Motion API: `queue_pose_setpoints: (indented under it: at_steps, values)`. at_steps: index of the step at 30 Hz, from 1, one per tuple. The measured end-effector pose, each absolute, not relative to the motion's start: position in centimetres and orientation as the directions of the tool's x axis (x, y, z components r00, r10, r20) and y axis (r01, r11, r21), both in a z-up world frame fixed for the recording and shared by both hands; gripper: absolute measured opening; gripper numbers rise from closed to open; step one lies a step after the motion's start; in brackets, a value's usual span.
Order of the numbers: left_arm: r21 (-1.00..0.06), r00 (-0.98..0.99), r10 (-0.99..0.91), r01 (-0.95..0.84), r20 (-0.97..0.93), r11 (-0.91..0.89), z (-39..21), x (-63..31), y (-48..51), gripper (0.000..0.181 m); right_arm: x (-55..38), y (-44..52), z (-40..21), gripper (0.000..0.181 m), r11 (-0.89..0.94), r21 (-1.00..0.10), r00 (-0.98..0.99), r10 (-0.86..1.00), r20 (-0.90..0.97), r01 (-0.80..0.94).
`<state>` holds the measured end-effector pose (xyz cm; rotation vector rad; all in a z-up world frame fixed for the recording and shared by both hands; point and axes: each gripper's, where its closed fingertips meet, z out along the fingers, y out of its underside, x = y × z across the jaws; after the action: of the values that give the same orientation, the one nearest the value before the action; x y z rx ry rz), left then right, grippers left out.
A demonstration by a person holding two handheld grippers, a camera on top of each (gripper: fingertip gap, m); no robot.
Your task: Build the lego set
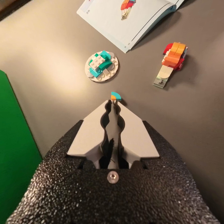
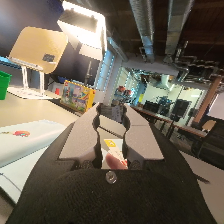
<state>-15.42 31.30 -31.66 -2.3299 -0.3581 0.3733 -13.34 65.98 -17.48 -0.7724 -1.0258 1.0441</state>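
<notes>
i am holding my left gripper (image 1: 113,101) low over the grey table (image 1: 48,54), its tips pinched together on the white edge of a small quarter-round piece (image 1: 115,96), teal outside and orange inside. beyond it a round white plate (image 1: 101,66) is carrying teal and white bricks, and to the right a part-built balloon (image 1: 172,61) in orange, yellow, red and cream is lying on its side, well apart from the plate. the open instruction booklet (image 1: 127,23) is lying at the far edge, and a green bin (image 1: 13,115) is standing on my left.

my right gripper (image 2: 111,106) is pointing up across the room with its fingers spread apart, gripping nothing. a fingertip (image 2: 113,161) is showing between them, over a paper sheet (image 2: 116,146). a yellow lego box (image 2: 77,98) is standing on the table beside a wooden book stand (image 2: 36,50), under a bright lamp (image 2: 84,32).
</notes>
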Motion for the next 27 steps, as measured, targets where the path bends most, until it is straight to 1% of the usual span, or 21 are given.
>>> queue_pose_setpoints:
  at_steps: [5,8,12,16,19,23,25,27]
  values:
    - [-0.708,0.922,0.354,0.143,-0.159,-0.691,-31.7,-15.1,31.7,0.004,-13.5,65.7,-17.6,0.032,0.332,-0.89,0.14,0.943,0.303,-0.314]
    - [-0.711,0.917,0.374,0.172,-0.136,-0.682,-31.8,-15.2,31.7,0.004,-13.6,65.8,-17.8,0.032,0.339,-0.891,0.144,0.94,0.309,-0.301]
    - [-0.725,0.909,0.412,0.242,-0.062,-0.645,-31.5,-15.0,31.8,0.023,-13.6,66.3,-17.8,0.034,0.329,-0.896,0.155,0.943,0.294,-0.297]
    - [-0.763,0.893,0.446,0.247,-0.06,-0.597,-29.8,-14.9,31.9,0.034,-13.6,66.7,-17.8,0.034,0.306,-0.904,0.159,0.95,0.269,-0.297]
    - [-0.82,0.892,0.441,0.177,-0.1,-0.544,-26.8,-14.4,33.5,0.03,-13.5,67.3,-17.6,0.033,0.306,-0.905,0.187,0.947,0.26,-0.294]
    - [-0.861,0.884,0.398,-0.01,-0.246,-0.509,-22.2,-14.3,37.7,0.026,-13.4,68.6,-17.5,0.031,0.347,-0.897,0.238,0.928,0.287,-0.273]
    - [-0.863,0.912,0.316,-0.074,-0.262,-0.5,-21.1,-13.5,41.4,0.025,-13.3,69.6,-17.5,0.033,0.355,-0.899,0.271,0.919,0.286,-0.257]
    - [-0.839,0.958,0.164,-0.115,-0.235,-0.531,-21.6,-11.8,46.0,0.029,-13.1,70.5,-17.4,0.033,0.354,-0.9,0.29,0.916,0.278,-0.254]
